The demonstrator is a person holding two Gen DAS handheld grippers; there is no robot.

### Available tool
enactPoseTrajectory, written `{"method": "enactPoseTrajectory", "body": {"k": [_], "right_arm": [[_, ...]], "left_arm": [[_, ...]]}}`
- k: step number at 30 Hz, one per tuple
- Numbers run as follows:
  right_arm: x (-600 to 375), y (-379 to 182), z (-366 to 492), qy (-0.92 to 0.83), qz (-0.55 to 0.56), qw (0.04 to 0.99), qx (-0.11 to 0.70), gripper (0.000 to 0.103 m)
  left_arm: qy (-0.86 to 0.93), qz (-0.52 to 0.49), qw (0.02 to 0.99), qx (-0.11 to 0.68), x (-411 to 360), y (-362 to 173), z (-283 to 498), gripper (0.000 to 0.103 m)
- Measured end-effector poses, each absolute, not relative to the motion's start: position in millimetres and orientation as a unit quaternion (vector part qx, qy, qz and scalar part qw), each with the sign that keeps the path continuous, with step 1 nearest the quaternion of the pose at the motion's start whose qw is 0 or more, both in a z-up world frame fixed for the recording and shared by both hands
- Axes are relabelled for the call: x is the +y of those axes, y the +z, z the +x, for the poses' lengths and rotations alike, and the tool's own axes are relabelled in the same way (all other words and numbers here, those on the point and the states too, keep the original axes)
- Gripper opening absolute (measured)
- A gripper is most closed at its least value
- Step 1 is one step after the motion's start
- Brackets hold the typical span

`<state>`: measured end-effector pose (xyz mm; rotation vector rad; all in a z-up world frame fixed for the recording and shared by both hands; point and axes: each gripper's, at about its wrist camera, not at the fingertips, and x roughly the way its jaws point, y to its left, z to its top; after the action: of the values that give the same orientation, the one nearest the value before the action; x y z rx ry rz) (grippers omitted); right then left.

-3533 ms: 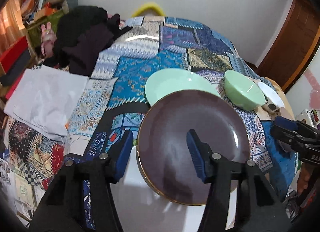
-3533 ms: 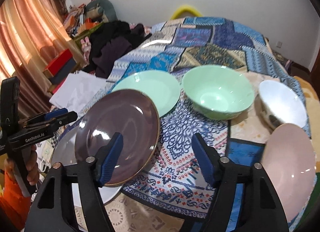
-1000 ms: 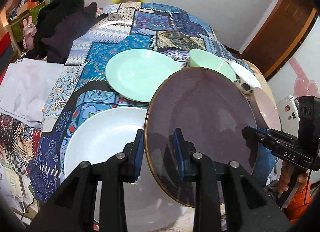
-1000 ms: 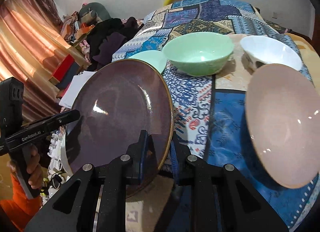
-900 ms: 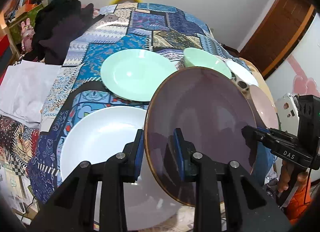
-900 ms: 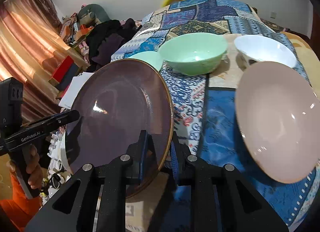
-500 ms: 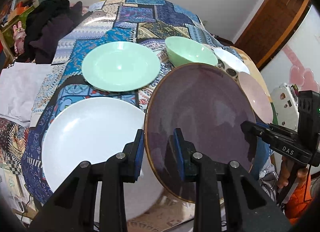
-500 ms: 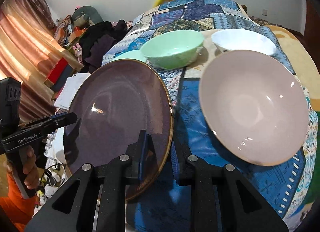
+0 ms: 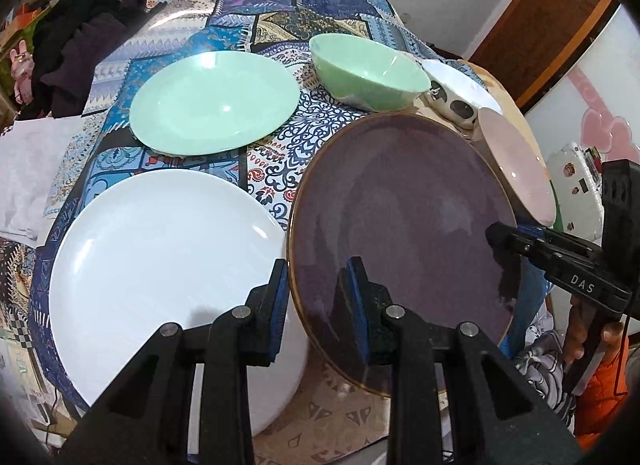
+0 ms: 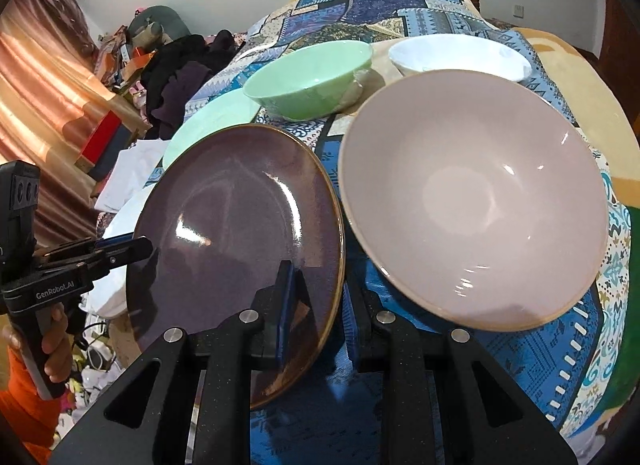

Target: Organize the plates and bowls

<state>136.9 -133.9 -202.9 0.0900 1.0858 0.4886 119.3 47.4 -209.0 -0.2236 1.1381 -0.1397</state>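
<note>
Both tools, left [image 9: 318, 297] and right [image 10: 318, 301], stay clamped on the purple plate [image 9: 400, 217], now carried rightward off the white plate [image 9: 160, 265] toward the pink bowl [image 10: 472, 193].

1. My left gripper [image 9: 318, 301] was black plastic with blue pads [image 9: 279, 305] and silver screws [image 9: 241, 312].
2. My right gripper [image 10: 318, 311] read "DAS".
3. My sleeves [image 10: 24, 417] were orange.

Purple plate [image 10: 240, 225]: glazed ceramic, glossy, speckled, thin golden rim.
Pink bowl [image 10: 472, 193]: smooth glazed ceramic, soft sheen.
White plate [image 9: 160, 261]: smooth, glossy.
Green plate [image 9: 214, 103] and green bowl [image 9: 366, 73]: smooth, milky, glossy.
Bedspread [image 9: 288, 9]: printed patchwork cloth, matt.
Left tongs [image 9: 318, 307], right tongs [image 10: 320, 311]: matt black plastic, blue pads, metal pins.
</note>
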Motion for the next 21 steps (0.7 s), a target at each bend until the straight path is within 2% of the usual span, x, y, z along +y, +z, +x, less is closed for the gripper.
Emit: {"method": "enactPoseTrajectory", "body": {"k": [21], "right_arm": [[-139.3, -213.9, 143.3, 0.224, 0.049, 0.813, 0.534, 0.023]], "left_arm": [[-0.07, -0.096, 0.824, 0.554, 42.7, -227.2, 135.0, 0.028]]}}
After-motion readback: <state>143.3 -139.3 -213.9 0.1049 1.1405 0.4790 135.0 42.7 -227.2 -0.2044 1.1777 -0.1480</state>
